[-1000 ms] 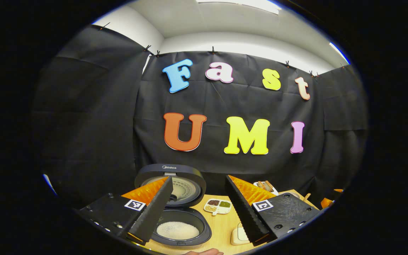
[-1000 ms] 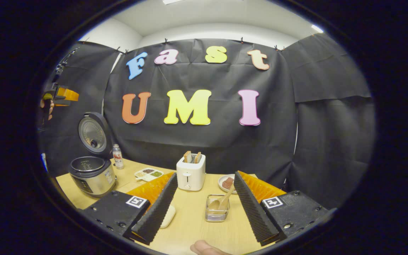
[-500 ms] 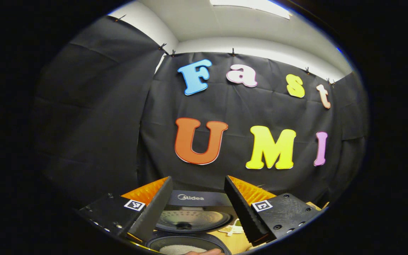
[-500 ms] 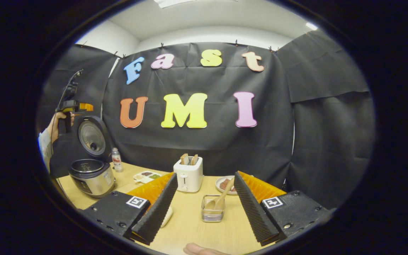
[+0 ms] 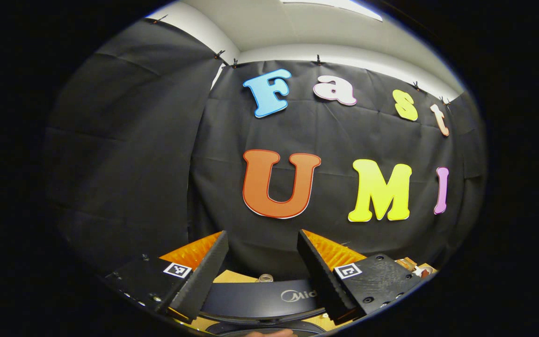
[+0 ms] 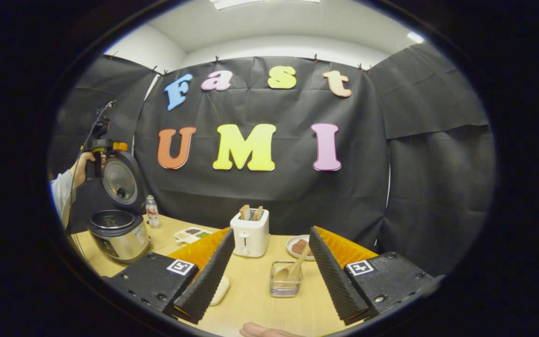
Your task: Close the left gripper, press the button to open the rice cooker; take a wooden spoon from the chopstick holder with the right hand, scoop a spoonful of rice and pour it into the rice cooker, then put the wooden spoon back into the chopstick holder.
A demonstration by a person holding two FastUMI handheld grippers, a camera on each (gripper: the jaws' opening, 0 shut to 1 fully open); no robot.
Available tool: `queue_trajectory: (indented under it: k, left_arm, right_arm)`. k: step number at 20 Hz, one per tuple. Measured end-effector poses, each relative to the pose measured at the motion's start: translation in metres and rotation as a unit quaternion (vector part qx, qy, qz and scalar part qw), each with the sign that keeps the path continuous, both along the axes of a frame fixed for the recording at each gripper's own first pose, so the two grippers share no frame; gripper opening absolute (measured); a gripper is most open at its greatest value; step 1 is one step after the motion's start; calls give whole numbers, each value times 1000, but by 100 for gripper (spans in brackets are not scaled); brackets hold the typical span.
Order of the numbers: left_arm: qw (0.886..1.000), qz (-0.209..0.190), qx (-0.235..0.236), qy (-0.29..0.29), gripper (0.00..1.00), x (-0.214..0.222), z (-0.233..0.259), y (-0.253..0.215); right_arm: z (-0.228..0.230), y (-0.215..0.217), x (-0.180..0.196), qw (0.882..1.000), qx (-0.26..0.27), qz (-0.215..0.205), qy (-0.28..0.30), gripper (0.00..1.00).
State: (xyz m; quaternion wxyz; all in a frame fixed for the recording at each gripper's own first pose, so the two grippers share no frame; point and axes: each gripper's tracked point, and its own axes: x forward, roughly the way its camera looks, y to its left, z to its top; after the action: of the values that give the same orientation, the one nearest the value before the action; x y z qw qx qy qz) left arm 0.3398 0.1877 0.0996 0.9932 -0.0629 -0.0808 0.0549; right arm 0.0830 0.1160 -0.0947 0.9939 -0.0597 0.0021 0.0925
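The rice cooker (image 6: 117, 234) stands at the table's left end with its lid (image 6: 120, 180) raised upright. In the left gripper view the lid's dark top edge (image 5: 269, 296) lies just below and between the fingers of my left gripper (image 5: 261, 233), which is open and holds nothing. The right gripper view shows the left gripper (image 6: 105, 146) held by a hand level with the top of the lid. A wooden spoon (image 6: 295, 267) leans in the wire chopstick holder (image 6: 286, 286), bowl down. My right gripper (image 6: 271, 229) is open and empty, with the holder ahead between its fingers.
A white toaster (image 6: 250, 232) with bread stands behind the holder. A plate (image 6: 297, 245) of food is to its right, with a divided dish (image 6: 192, 232) and a small bottle (image 6: 151, 211) near the cooker. A pale object (image 6: 220, 289) lies by my right gripper's left finger.
The left gripper has moved toward the raised lid; the pot with rice has dropped below its view, leaving the lid's top edge between the fingers. The right gripper has barely moved.
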Motion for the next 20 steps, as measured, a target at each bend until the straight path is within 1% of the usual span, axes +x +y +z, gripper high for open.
queue_trajectory:
  k: [3,4,5,7,9,10,11,15,16,17,19,20]
  left_arm:
    - [1000,9,2,19,97,-5,-7,-2]
    - [999,11,0,31,100,-9,-9,-3]
    - [999,11,-1,43,97,-15,-12,-5]
    - [998,6,-4,63,97,-27,-19,-11]
    - [997,-1,-1,76,98,-42,-27,-16]
    - [996,-5,-2,84,100,-50,-33,-19]
    - [996,-7,-3,90,97,-58,-37,-22]
    - [995,-8,6,103,97,-92,-60,-33]
    - [994,-8,7,109,100,-98,-69,-36]
    - [993,-5,7,117,97,-106,-77,-38]
    - [991,-5,14,133,96,-121,-95,-45]
    - [990,-7,16,137,100,-126,-100,-48]
  right_arm:
    - [1,6,-6,1000,-7,1,-1,100]
    - [2,6,-9,1000,-4,0,-3,100]
    - [0,6,-13,1000,1,-1,-2,100]
    - [-8,7,-22,1000,5,0,5,100]
    - [-12,4,-41,1000,5,1,15,100]
    - [-9,0,-51,1000,10,1,13,100]
    - [-4,-4,-60,1000,16,0,9,100]
    - [5,-15,-89,1000,2,0,-6,100]
    - [7,-17,-95,1000,5,3,-12,100]
    - [8,-18,-99,1000,10,4,-15,100]
    - [6,-21,-107,1000,19,5,-11,100]
    - [7,-22,-111,1000,25,5,-12,100]
